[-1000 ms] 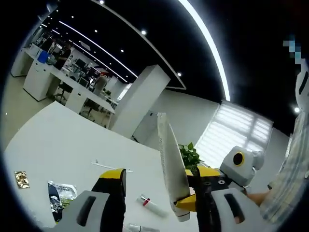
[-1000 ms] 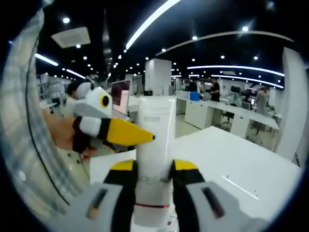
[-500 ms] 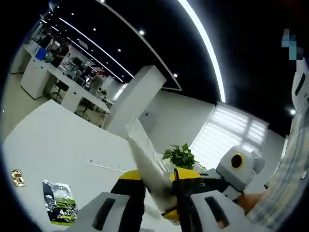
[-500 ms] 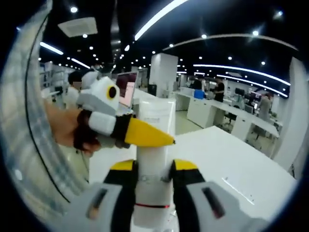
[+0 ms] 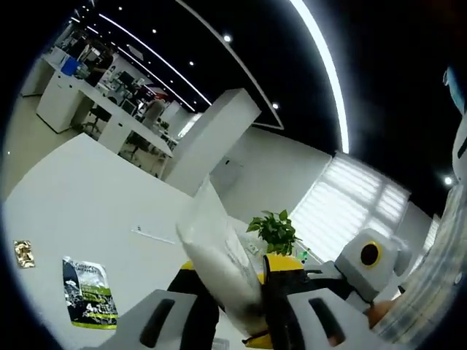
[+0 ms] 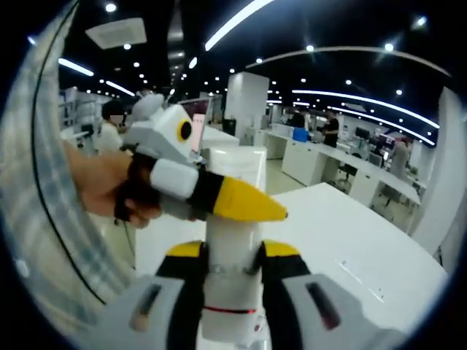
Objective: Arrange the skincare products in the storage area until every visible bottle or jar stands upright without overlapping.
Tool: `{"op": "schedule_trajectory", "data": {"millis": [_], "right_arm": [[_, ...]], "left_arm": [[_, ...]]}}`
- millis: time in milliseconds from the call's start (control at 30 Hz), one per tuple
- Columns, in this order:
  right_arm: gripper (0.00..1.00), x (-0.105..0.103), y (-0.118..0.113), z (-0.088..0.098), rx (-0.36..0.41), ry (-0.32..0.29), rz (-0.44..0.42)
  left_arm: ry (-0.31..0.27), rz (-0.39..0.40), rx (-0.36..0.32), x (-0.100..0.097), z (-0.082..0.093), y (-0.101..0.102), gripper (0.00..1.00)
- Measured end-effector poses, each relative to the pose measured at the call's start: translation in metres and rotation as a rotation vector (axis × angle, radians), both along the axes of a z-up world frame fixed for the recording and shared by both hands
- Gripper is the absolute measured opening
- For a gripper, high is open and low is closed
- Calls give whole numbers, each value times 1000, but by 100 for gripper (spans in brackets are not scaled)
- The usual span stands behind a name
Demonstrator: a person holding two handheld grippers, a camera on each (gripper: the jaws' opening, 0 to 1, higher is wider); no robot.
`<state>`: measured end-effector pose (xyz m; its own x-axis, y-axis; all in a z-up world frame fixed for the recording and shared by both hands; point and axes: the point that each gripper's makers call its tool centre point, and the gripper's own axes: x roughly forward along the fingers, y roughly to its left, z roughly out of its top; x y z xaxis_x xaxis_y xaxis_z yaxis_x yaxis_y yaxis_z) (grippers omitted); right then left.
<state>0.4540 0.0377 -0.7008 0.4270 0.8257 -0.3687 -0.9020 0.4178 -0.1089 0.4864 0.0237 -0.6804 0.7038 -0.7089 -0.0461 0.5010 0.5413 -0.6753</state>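
1. In the right gripper view, our right gripper (image 6: 232, 257) is clamped on a white tube (image 6: 232, 219), held aloft over the white table (image 6: 365, 240).
2. Our left gripper (image 6: 252, 208) crosses in front of that tube, its yellow tip touching it.
3. In the left gripper view, the left gripper (image 5: 232, 281) pinches the tube's (image 5: 219, 255) flat end.
4. Beyond the tube, a green-and-black sachet (image 5: 86, 293) and a small gold packet (image 5: 23, 254) lie on the table (image 5: 87, 211).
5. A potted plant (image 5: 273, 232) stands behind the tube.

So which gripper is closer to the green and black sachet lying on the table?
Left, probably. The sachet lies just beside the left gripper, which clamps the white tube. The right gripper grips the tube from the far side.
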Motion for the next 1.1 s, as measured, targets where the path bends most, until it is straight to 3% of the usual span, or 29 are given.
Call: {"op": "schedule_trajectory", "data": {"millis": [467,600,1100], "right_arm": [[29,5,1,-6,-28,-37,-30],[29,6,1,-5,-28,-49,-30],[29,13,5,7,28,-58,-31]], "left_arm": [[-49,3,67,1,1,-2,19],[-48,5,58,2,2,-2,18],[-119,-19,95,7,16,1,14]]}}
